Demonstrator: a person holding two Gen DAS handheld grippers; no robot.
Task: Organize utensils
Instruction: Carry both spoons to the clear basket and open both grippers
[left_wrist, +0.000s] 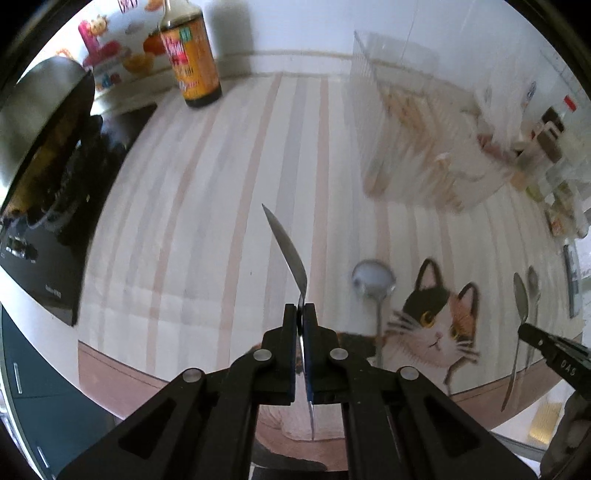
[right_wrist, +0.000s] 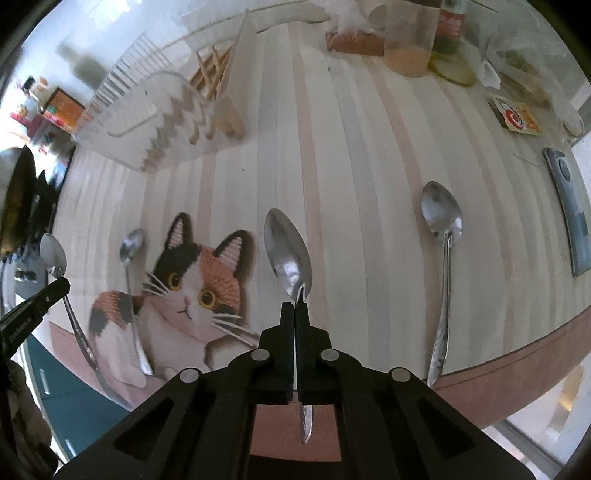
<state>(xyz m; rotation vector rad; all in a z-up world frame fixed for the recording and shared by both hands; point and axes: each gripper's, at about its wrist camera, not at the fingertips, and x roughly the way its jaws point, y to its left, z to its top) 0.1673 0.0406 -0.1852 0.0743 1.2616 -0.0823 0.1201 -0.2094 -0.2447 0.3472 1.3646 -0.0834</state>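
Gripping one spoon (left_wrist: 291, 254) (edge-on), the left hand-held gripper (left_wrist: 300, 306) mirrors the right hand-held gripper (right_wrist: 295, 304), clenched on another spoon (right_wrist: 288, 251).

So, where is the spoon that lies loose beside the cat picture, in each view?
Left wrist: the spoon is right of centre, just left of the cat picture.
Right wrist: the spoon is at the left, its handle crossing the cat picture.
Shared landmark: the cat picture.
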